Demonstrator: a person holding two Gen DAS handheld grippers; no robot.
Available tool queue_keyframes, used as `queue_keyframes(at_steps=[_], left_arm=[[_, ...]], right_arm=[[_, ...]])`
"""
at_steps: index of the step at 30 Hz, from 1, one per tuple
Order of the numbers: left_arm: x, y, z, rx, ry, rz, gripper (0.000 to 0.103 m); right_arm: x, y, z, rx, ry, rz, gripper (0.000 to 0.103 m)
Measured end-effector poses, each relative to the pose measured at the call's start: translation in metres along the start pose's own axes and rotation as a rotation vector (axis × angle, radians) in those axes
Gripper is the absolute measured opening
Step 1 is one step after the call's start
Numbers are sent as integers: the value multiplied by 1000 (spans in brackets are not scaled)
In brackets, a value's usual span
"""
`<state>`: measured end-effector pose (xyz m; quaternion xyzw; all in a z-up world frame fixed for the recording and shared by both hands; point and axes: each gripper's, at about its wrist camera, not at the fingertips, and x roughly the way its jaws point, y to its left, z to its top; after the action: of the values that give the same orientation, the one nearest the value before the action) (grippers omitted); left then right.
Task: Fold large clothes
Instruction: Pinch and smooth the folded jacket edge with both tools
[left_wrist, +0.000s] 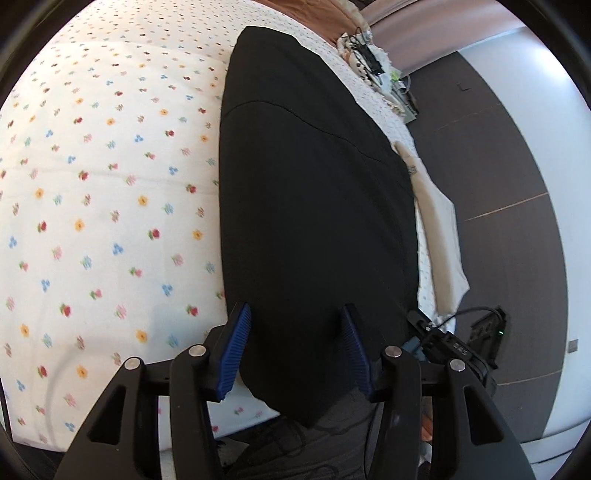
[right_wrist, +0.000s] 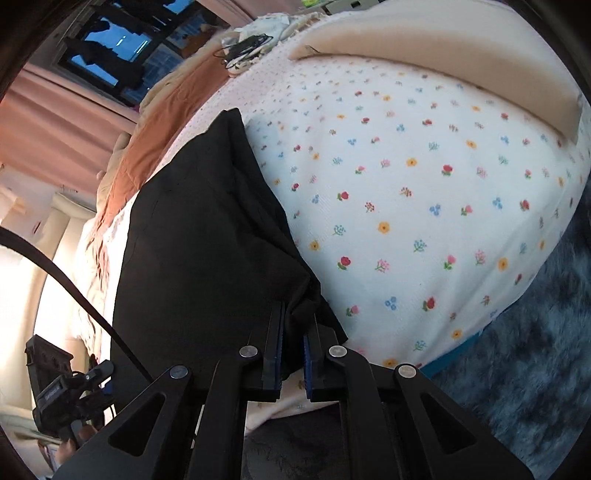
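Step in hand, as judged: both grippers taking near edge of black garment for fold.
Doing it well: both needing firm bite on all layers at matching corners, then lifting evenly so cloth is not sagging or twisting.
Garment lying long on flowered bedsheet, running from lower centre toward top of frame.
Left gripper: jaws standing half apart, straddling garment's near end; pads apparently not pinching.
Right gripper: jaws nearly together, pinching garment's bunched corner at lower centre.
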<state>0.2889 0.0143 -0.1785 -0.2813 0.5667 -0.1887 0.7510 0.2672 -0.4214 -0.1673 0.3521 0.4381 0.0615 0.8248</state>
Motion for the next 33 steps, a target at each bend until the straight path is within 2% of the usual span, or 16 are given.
queue_keyframes(at_steps=[4, 5, 7, 8, 9, 16, 21, 26, 33], left_arm=[[-3, 11, 17, -41, -13, -13, 52], [-3, 12, 20, -46, -17, -16, 52], [-1, 16, 28, -58, -24, -14, 52], [0, 17, 31, -61, -27, -12, 52], [2, 18, 34, -64, -31, -5, 52], [16, 23, 57, -76, -34, 15, 52], [26, 22, 75, -77, -36, 30, 52], [31, 23, 89, -75, -40, 46, 54], [38, 26, 107, -73, -40, 56, 56]], right_arm=[[-8, 6, 10, -23, 14, 42, 9], [-11, 7, 13, -31, 10, 39, 15], [-16, 10, 19, -62, -7, 22, 36], [-17, 11, 23, -80, -15, 32, 58], [-17, 13, 26, -90, -21, 49, 67], [3, 23, 77, -139, 40, 124, 67], [44, 30, 118, -190, 128, 135, 69], [84, 30, 149, -186, 202, 170, 70], [143, 30, 171, -170, 295, 194, 70]])
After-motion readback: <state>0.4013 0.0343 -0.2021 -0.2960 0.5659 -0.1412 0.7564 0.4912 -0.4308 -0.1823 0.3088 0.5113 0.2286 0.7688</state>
